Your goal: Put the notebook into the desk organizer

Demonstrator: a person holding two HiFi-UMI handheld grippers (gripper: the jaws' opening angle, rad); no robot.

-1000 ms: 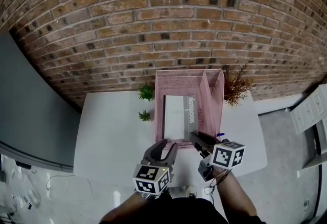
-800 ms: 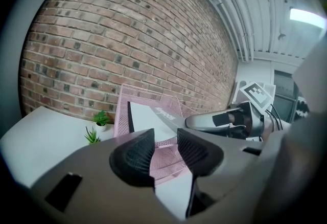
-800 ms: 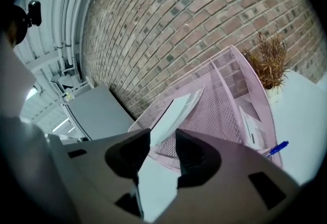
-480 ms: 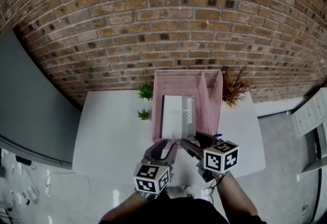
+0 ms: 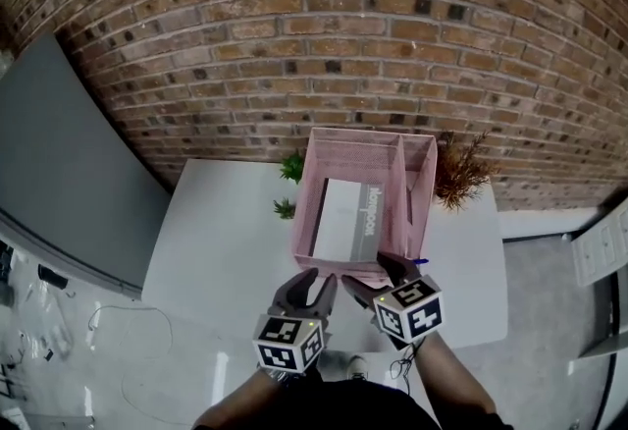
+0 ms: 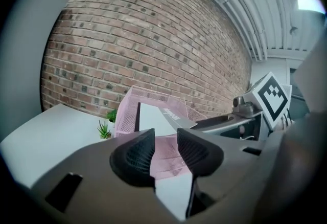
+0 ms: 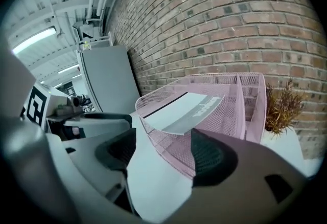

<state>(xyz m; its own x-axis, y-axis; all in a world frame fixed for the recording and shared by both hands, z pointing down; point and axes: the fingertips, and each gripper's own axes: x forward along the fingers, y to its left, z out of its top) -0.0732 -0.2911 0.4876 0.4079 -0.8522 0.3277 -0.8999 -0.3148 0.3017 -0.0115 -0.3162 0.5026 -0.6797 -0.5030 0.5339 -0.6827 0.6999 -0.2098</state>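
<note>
- While the right claw point(image 5: 371, 273) was nearly closed a second ago at the near right corner of the pink mesh desk organizer point(image 5: 420, 185), its jaws have just been opening and now stand wide apart with nothing between them; its marker cube has rolled and sits a little further left than before.
- Through that claw's own view point(image 7: 161, 154) only bare worktop and the organizer's near wall show in the gap.
- The left claw point(image 5: 316, 279) has hardly shifted: it hovers just in front of the organizer's near wall, jaws released with a narrow gap, and holds nothing point(image 6: 166, 146).
- The notebook point(image 5: 345, 222) lies in the organizer's wide left compartment as it did a second ago, slanted, with its grey printed strip toward the divider; neither claw touches it.
- The narrow right compartment runs along the divider; what is in it cannot be made out.
- The organizer stands at the back of a white worktop point(image 5: 226, 232), against a red brick wall point(image 5: 324, 35).
- Two small green plants point(image 5: 291, 166) stand just left of the organizer, and a dried brown plant point(image 5: 459, 173) just right of it.
- A grey panel point(image 5: 69, 173) slants down the left side, with loose cables point(image 5: 59, 320) on the floor below it.
- Grey floor point(image 5: 559, 291) shows right of the worktop.
</note>
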